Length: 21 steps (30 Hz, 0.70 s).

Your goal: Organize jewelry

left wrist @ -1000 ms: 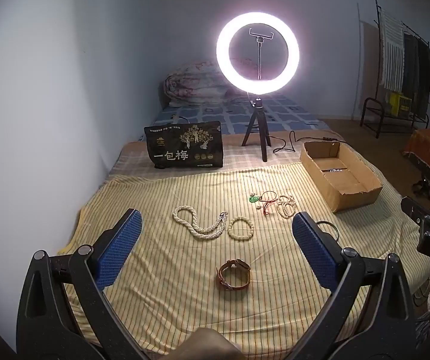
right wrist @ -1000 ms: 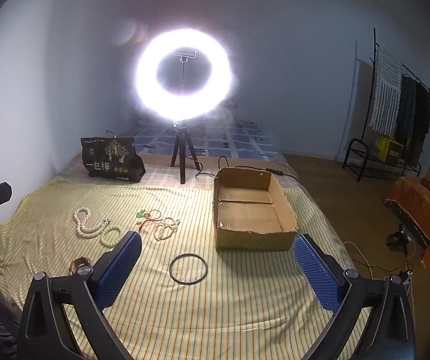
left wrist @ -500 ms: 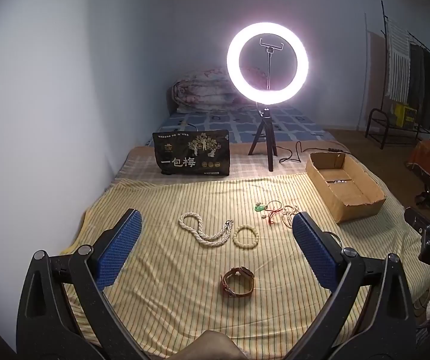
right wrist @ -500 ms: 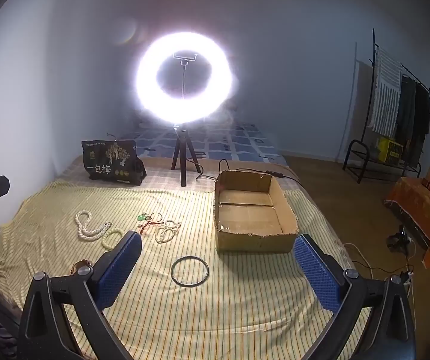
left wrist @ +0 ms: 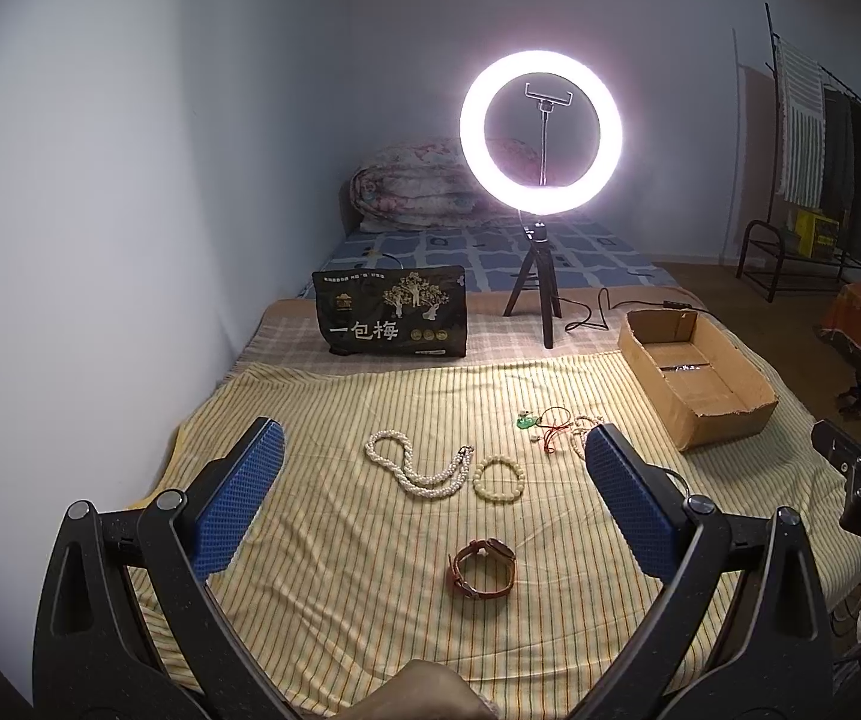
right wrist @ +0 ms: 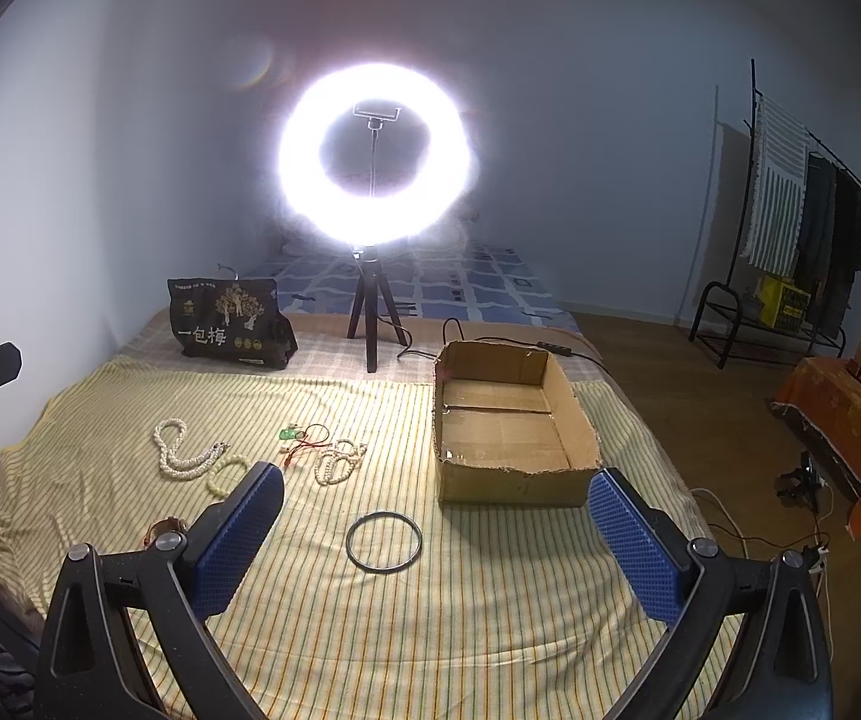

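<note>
Hovering wide and empty, the left gripper (left wrist: 430,492) has the watch (left wrist: 483,567) dead ahead; the right gripper (right wrist: 430,516) — equally wide — faces the bangle (right wrist: 384,541), box (right wrist: 514,483) beyond.

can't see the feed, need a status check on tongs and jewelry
Left tongs open, right tongs open, both empty. Pearl necklace, watch, black bangle loose on bedsheet; box holds none. Nothing blocking.

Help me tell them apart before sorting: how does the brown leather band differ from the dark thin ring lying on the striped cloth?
The brown leather band is wide and stands on edge as a curled strap, with what looks like a watch face; the dark thin ring is a slim plain hoop lying flat. The band looks smaller across; the ring is a wider circle. The ring lies nearer the cardboard box. Both rest loose on the striped cloth, untouched.
</note>
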Each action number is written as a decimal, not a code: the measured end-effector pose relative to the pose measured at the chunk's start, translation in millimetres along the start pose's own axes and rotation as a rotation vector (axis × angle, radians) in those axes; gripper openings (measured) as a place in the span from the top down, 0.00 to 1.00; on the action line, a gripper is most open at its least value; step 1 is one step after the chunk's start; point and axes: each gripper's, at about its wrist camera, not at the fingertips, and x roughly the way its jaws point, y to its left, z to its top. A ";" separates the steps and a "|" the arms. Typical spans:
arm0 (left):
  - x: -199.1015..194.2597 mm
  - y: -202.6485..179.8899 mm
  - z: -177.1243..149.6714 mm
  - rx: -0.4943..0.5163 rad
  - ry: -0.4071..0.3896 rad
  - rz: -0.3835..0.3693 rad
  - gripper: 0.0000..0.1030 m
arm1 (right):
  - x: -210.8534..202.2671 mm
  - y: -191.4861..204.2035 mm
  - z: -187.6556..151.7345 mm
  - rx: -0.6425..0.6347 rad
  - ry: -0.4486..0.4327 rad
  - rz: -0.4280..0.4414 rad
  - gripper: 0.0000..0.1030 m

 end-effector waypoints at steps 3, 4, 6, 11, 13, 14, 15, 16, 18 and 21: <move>-0.1 0.2 0.1 0.001 -0.002 0.001 0.01 | 0.1 0.3 0.2 0.001 0.001 0.001 0.00; -0.4 0.3 -0.3 0.001 -0.002 0.001 0.01 | -0.1 0.5 0.1 0.001 0.001 0.001 0.00; -0.4 1.0 -0.3 0.000 -0.001 0.000 0.01 | -0.6 0.7 -0.3 0.001 0.001 0.002 0.00; -0.5 1.0 -0.8 -0.002 -0.002 0.001 0.01 | -0.8 0.9 -0.9 -0.001 0.001 0.003 0.00; -0.3 1.0 -0.6 -0.001 -0.002 0.000 0.01 | -0.4 1.7 -1.2 -0.003 0.003 0.005 0.00; -0.6 0.6 -1.0 -0.001 -0.002 0.001 0.01 | -0.1 1.7 -1.3 -0.004 0.004 0.006 0.00; -0.5 0.4 -1.1 0.001 -0.001 0.001 0.01 | 0.7 2.0 -1.1 -0.004 0.006 0.007 0.00; -0.5 0.0 -1.2 0.003 0.000 0.002 0.01 | 0.9 2.2 -1.1 -0.005 0.007 0.008 0.00; -0.7 -0.5 -0.8 0.005 0.001 0.002 0.01 | 0.7 2.0 -1.1 -0.006 0.008 0.008 0.00; -0.6 -0.3 -0.8 0.002 -0.002 0.002 0.01 | 0.5 2.4 -1.4 -0.006 0.008 0.009 0.00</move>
